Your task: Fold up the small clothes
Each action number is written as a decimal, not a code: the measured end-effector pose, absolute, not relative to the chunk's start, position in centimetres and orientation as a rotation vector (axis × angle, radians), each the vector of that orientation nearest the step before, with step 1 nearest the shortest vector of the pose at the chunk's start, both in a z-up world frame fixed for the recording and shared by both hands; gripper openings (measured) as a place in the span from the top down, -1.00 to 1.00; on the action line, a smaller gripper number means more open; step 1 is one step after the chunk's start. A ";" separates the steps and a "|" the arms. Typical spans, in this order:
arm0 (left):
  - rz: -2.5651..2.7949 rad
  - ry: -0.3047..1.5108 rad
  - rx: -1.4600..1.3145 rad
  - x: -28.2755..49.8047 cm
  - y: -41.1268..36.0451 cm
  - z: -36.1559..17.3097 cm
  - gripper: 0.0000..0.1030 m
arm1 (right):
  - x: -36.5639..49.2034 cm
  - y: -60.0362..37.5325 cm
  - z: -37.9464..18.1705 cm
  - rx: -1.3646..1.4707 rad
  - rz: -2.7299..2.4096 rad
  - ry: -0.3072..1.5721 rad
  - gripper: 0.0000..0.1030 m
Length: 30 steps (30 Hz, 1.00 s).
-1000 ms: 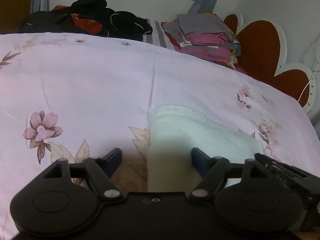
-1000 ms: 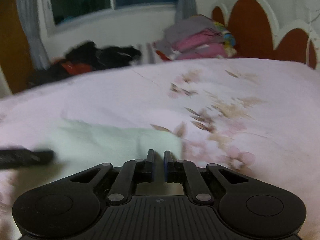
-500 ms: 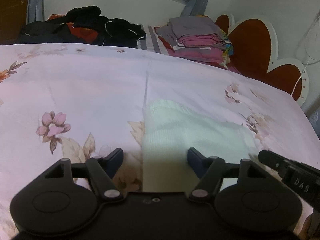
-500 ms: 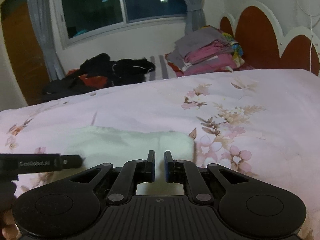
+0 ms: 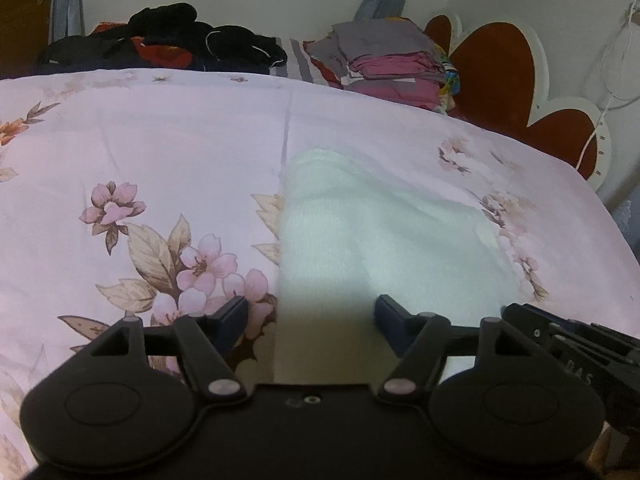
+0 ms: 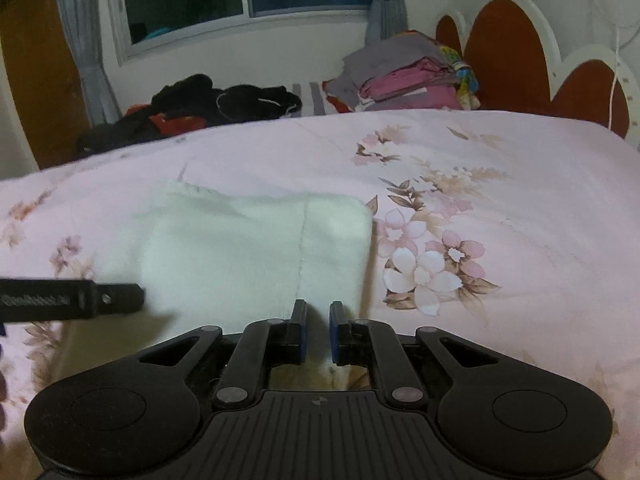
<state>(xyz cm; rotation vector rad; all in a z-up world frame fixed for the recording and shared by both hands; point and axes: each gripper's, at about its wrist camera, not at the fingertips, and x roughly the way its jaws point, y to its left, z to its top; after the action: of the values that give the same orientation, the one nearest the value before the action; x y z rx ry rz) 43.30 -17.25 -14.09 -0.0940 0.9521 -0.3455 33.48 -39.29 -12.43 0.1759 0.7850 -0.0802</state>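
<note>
On the pink floral bedspread [image 5: 160,140] the folded white garment [image 5: 380,232] lies flat, with more of it and the flowers visible than a second ago. The left gripper [image 5: 312,312] has drawn back, fingers spread wide, holding nothing. The right gripper [image 6: 318,320] has also retreated, fingers nearly together, empty.

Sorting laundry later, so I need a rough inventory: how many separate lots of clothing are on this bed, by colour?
White folded garment: 1
Black and red heap of clothes: 1
Grey and pink folded stack: 1
Total: 3 lots; the number of pieces within the heap and the stack cannot be told.
</note>
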 end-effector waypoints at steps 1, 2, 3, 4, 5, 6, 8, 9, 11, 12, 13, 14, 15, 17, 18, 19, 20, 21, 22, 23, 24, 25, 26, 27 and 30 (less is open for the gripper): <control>-0.351 0.952 -0.093 43.0 -17.2 -14.0 -0.31 | 33.1 -39.1 -12.2 0.176 -0.077 0.779 0.80; -0.353 0.952 -0.092 42.7 -17.1 -13.9 -0.30 | 32.5 -38.9 -12.0 0.182 -0.070 0.775 0.68; -0.356 0.951 -0.091 42.4 -17.0 -13.8 -0.30 | 32.0 -38.7 -11.8 0.184 -0.065 0.771 0.54; -0.359 0.950 -0.088 42.1 -16.9 -13.8 -0.30 | 31.5 -38.4 -11.7 0.180 -0.059 0.767 0.11; -0.363 0.951 -0.083 41.8 -16.9 -13.7 -0.30 | 31.1 -38.1 -11.5 0.172 -0.054 0.760 -0.07; -0.366 0.951 -0.080 41.5 -16.8 -13.7 -0.30 | 30.6 -37.8 -11.3 0.161 -0.046 0.754 -0.06; -0.369 0.959 -0.082 41.0 -16.6 -13.6 -0.30 | 29.8 -37.2 -11.1 0.138 -0.044 0.748 -0.06; -0.372 0.963 -0.084 40.7 -16.5 -13.6 -0.30 | 29.5 -37.0 -11.1 0.141 -0.042 0.752 -0.06; -0.377 0.973 -0.083 40.2 -16.3 -13.6 -0.30 | 28.9 -36.9 -11.2 0.155 -0.035 0.759 -0.06; -0.382 0.979 -0.082 39.9 -16.2 -13.6 -0.29 | 28.6 -36.8 -11.2 0.153 -0.032 0.761 -0.06; -0.387 0.985 -0.078 39.5 -16.1 -13.7 -0.29 | 28.2 -36.7 -11.3 0.146 -0.031 0.764 -0.06; -0.390 0.991 -0.073 39.2 -15.9 -13.9 -0.29 | 27.8 -36.5 -11.3 0.142 -0.030 0.765 -0.05; -0.393 0.997 -0.067 38.8 -15.8 -14.1 -0.29 | 27.5 -36.5 -11.4 0.141 -0.029 0.767 -0.04; -0.400 1.011 -0.063 37.8 -15.5 -14.6 -0.29 | 26.7 -36.0 -11.5 0.134 -0.028 0.776 0.24; -0.400 1.015 -0.061 37.4 -15.4 -14.8 -0.29 | 26.3 -35.8 -11.6 0.130 -0.030 0.781 0.29; -0.402 1.015 -0.058 37.0 -15.3 -14.9 -0.29 | 25.9 -35.5 -11.7 0.125 -0.030 0.785 0.30; -0.409 1.017 -0.054 36.7 -15.2 -15.0 -0.29 | 25.5 -35.3 -11.8 0.119 -0.032 0.789 0.30; -0.416 1.018 -0.049 36.4 -15.2 -15.0 -0.29 | 25.1 -35.1 -11.9 0.114 -0.033 0.793 0.30; -0.421 1.018 -0.044 36.2 -15.1 -15.0 -0.29 | 24.8 -34.9 -12.0 0.110 -0.035 0.797 0.30; -0.427 1.019 -0.039 36.0 -15.1 -14.9 -0.29 | 24.4 -34.7 -12.1 0.105 -0.040 0.802 0.31; -0.434 1.020 -0.034 35.8 -15.1 -14.9 -0.29 | 24.1 -34.6 -12.3 0.099 -0.047 0.808 0.32; -0.440 1.020 -0.028 35.6 -15.0 -14.9 -0.29 | 23.8 -34.5 -12.5 0.093 -0.056 0.816 0.34; -0.445 1.020 -0.022 35.4 -15.0 -15.0 -0.29 | 23.5 -34.5 -12.9 0.080 -0.075 0.828 0.35; -0.451 1.018 -0.015 35.2 -15.0 -15.0 -0.29 | 23.4 -34.6 -13.4 0.075 -0.098 0.844 0.36; -0.470 1.012 0.004 34.8 -15.0 -15.1 -0.29 | 23.2 -35.6 -13.9 0.122 -0.140 0.851 0.36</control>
<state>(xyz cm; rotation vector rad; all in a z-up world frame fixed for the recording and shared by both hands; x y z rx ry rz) 34.81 -14.98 -15.11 0.0045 1.0124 -0.4695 23.17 -35.56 -13.90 0.1224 0.8513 -0.1402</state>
